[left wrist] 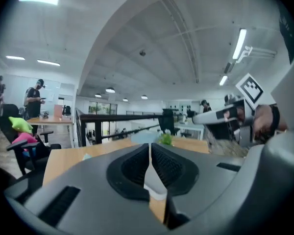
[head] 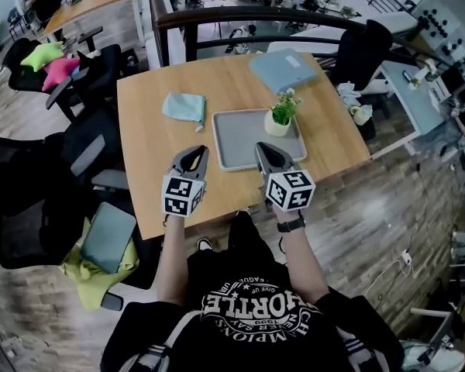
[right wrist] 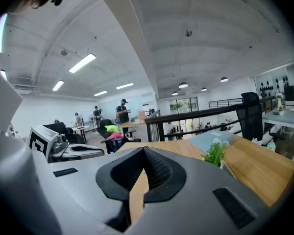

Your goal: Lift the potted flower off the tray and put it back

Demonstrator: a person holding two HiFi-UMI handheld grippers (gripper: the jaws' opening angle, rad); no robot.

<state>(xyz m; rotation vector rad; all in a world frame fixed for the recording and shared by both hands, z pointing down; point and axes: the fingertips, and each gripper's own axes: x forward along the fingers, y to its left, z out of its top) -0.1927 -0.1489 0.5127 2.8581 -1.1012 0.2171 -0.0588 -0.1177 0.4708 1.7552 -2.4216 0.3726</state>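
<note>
A small potted flower (head: 280,115) in a cream pot stands at the far right corner of the grey tray (head: 240,139) on the wooden table (head: 147,153). My left gripper (head: 194,153) hovers near the tray's near left corner, jaws shut and empty. My right gripper (head: 262,150) hovers over the tray's near right edge, also shut on nothing, a short way in front of the pot. In the left gripper view the plant's green top (left wrist: 165,139) peeks just beyond the closed jaws (left wrist: 150,148). The right gripper view shows the plant (right wrist: 215,153) to the right of its closed jaws (right wrist: 144,153).
A light blue cloth (head: 184,107) lies left of the tray and a blue folded pad (head: 285,70) lies at the table's far right. Black office chairs (head: 31,200) stand left of the table; a railing (head: 248,18) runs behind it. People stand in the far background.
</note>
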